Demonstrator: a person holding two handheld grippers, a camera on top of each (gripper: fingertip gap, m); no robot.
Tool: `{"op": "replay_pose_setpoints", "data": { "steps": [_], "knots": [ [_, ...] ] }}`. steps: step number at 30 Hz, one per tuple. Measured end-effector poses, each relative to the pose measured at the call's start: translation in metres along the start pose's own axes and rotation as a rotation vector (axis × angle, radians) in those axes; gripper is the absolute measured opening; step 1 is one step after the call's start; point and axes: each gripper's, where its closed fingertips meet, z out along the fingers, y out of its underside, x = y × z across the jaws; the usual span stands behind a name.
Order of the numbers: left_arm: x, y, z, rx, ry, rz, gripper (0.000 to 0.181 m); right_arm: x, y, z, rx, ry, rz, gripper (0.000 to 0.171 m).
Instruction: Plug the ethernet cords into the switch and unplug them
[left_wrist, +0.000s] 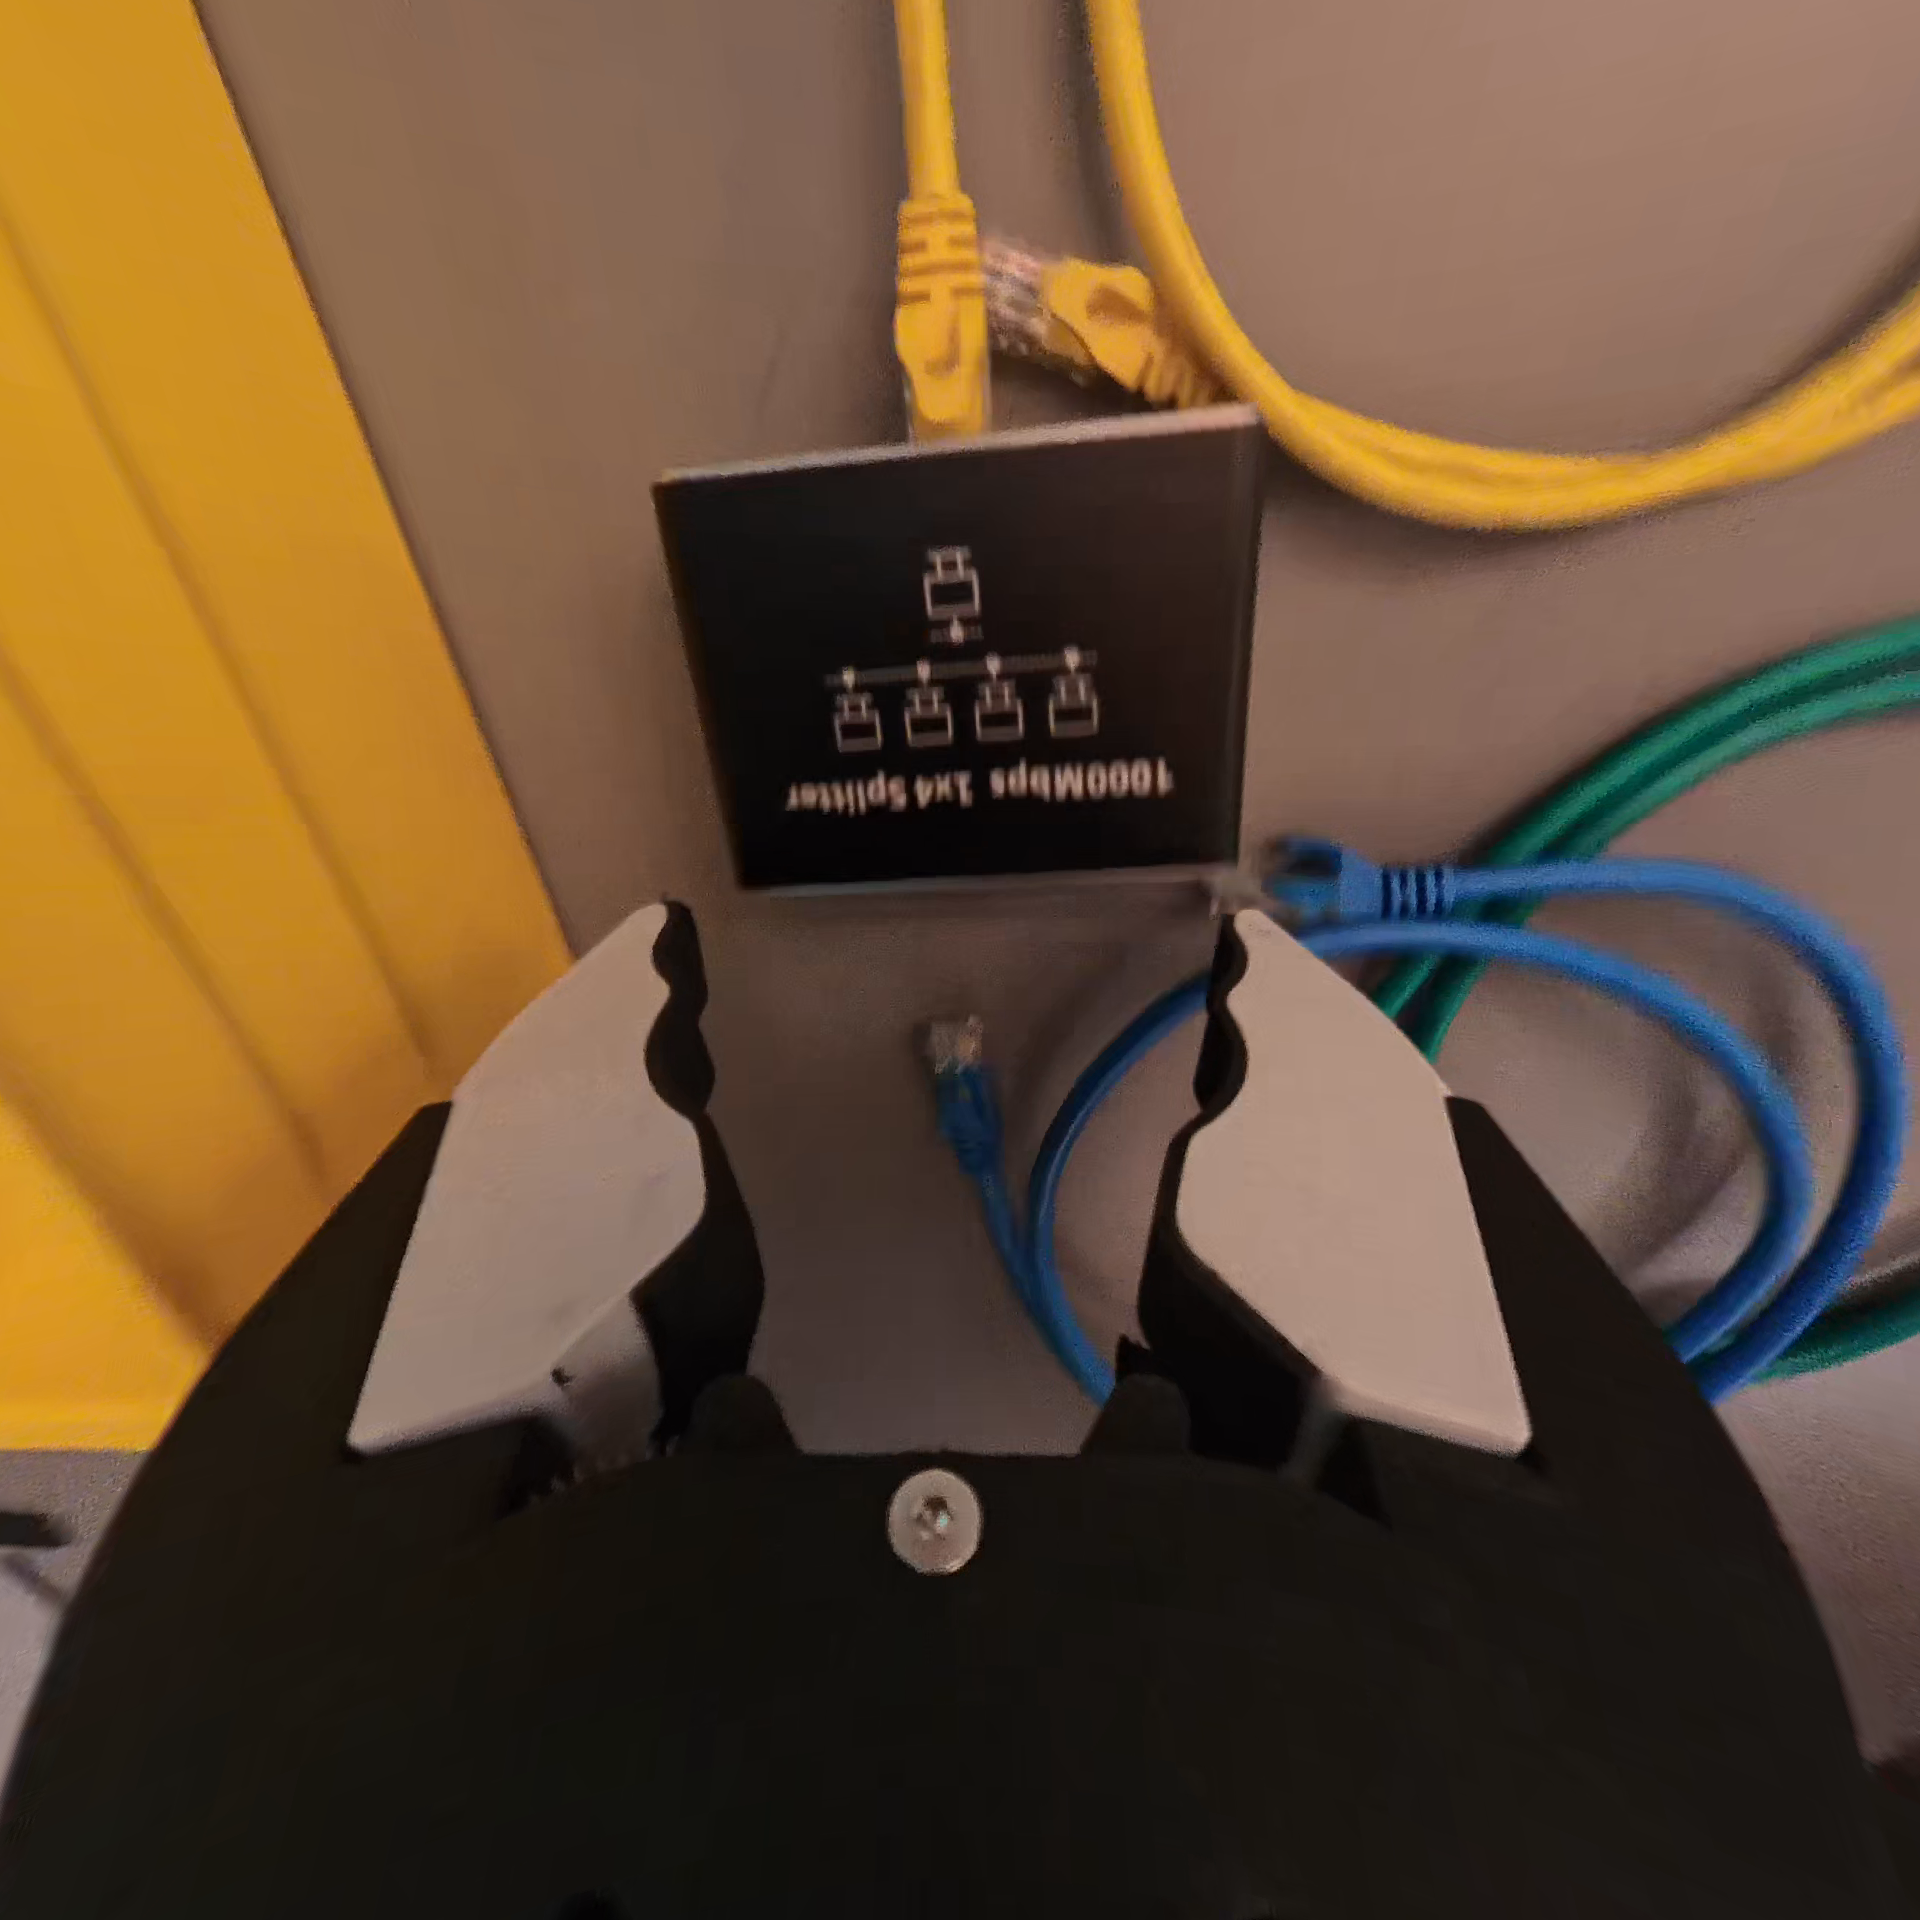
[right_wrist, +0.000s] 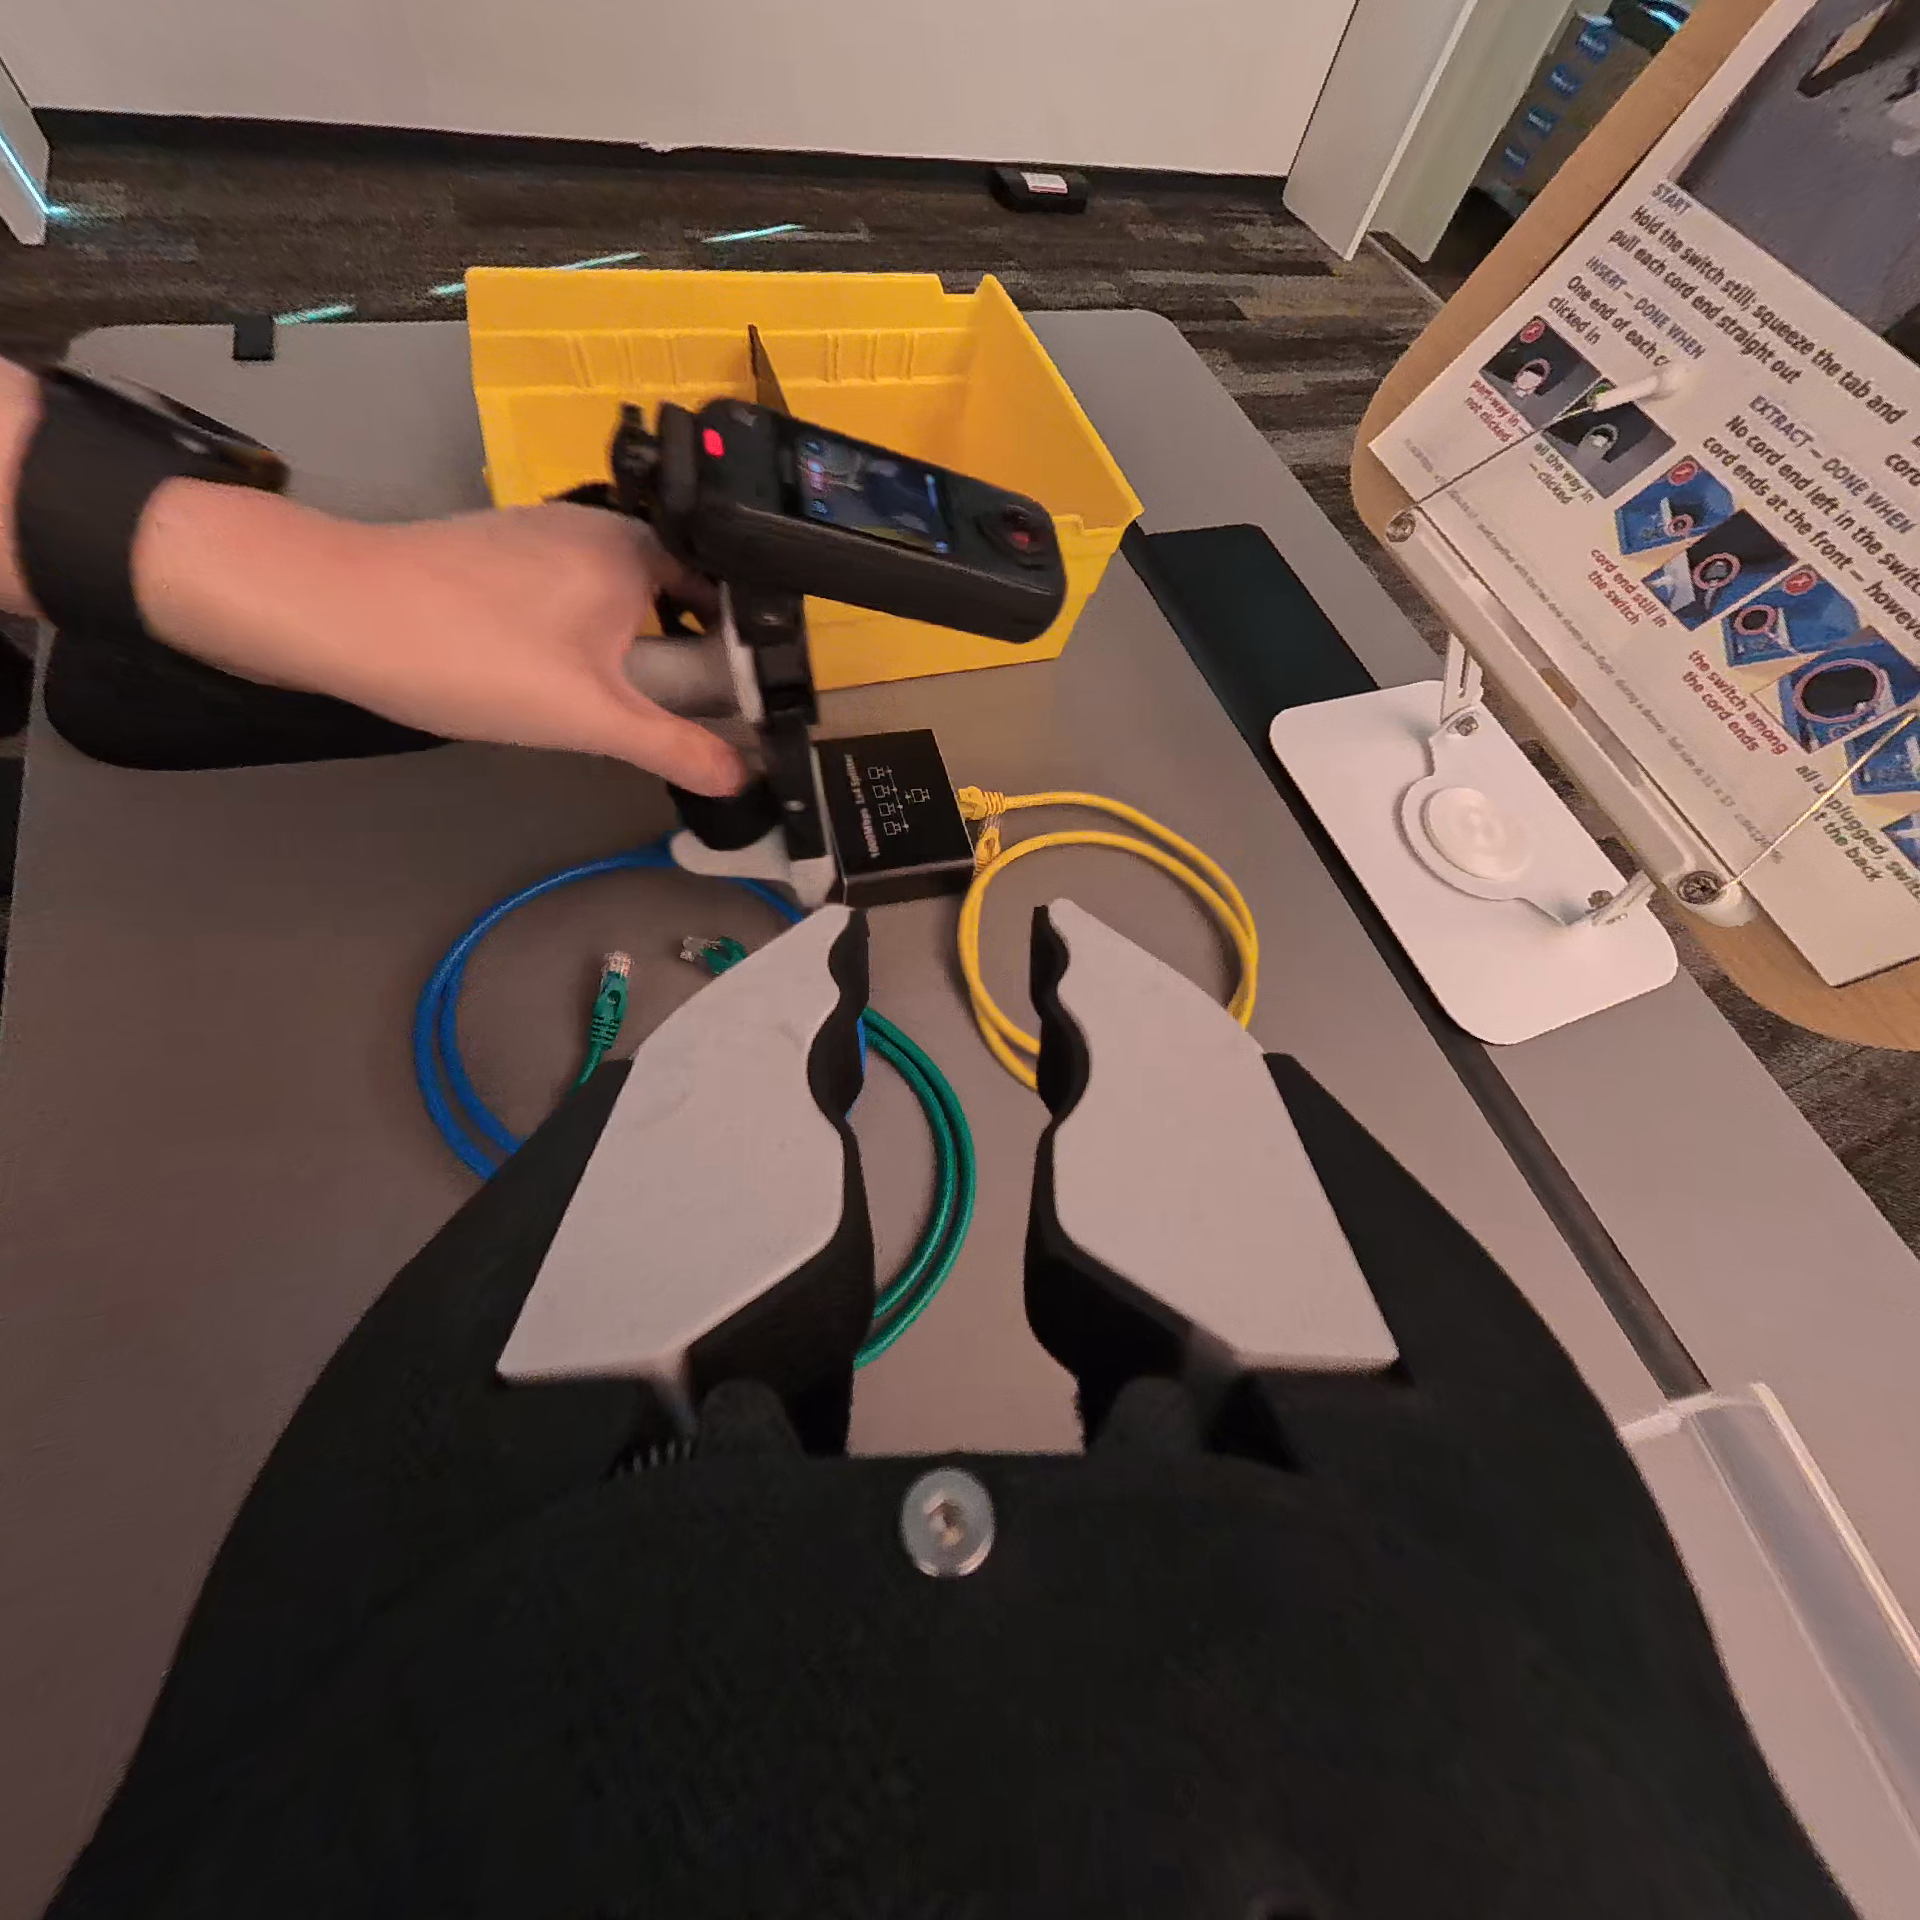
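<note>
Left wrist view: left gripper (left_wrist: 951, 925), jaws apart and empty, faces the flat black rectangular switch (left_wrist: 961, 649) dead ahead, nearer than the right gripper (right_wrist: 948, 920), likewise parted and empty.

Warm, dim indoor light, soft focus throughout.
Motion blur smears the left wrist view, softening the switch (left_wrist: 961, 649) and yellow cord (left_wrist: 1351, 436). Wide-angle distortion bends the table (right_wrist: 260, 1039) edges; faint shadows sit beneath the cables.

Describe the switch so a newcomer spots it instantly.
Start at the yellow bin on the grey table. Just in front of it lies the switch, ringed by blue, green and yellow cords. It is the only small black box, with white diagram markings on top.
</note>
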Motion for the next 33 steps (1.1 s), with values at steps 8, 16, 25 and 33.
{"op": "replay_pose_setpoints", "data": {
  "steps": [8, 16, 25, 33],
  "knots": [
    [-0.017, 0.033, -0.064, 0.308, -0.205, 0.200, 0.081, -0.016, 0.001, 0.021, -0.022, -0.023, -0.039, 0.029],
    [-0.047, 0.100, -0.168, 1.030, 0.091, -0.115, 0.090, -0.106, 0.007, 0.122, -0.039, -0.110, 0.222, 0.050],
    [-0.085, 0.152, -0.203, 1.381, 0.343, -0.179, 0.082, -0.201, 0.090, 0.175, -0.369, -0.043, 0.207, 0.043],
    [-0.068, 0.166, -0.167, 1.262, 0.558, -0.114, 0.073, -0.197, 0.096, 0.143, -0.336, 0.032, 0.092, 0.008]
  ]
}}
